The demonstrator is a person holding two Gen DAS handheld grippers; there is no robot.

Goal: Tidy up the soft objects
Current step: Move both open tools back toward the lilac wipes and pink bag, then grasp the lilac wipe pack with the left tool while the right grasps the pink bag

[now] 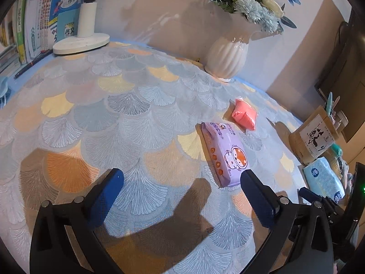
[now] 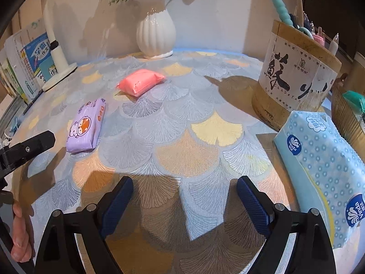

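Two hand-held tools over a patterned cloth-covered surface. The left tool and the right tool both stand with jaws spread wide and nothing between them.

Three soft things lie on the surface. A purple wipes pack lies flat, with one end just beside the left tool's right-hand finger. A pink pouch lies beyond the wipes pack, near a white vase. A blue tissue pack lies at the right edge, just in front of a round wooden holder.

All three look light and yielding, and their film wrappers are probably slippery. The wipes pack is best pinched across its narrow width at mid-length. The puffy pouch should be taken across its middle, gently. The tissue pack is bulky, so a grip across its short side is likely safest.
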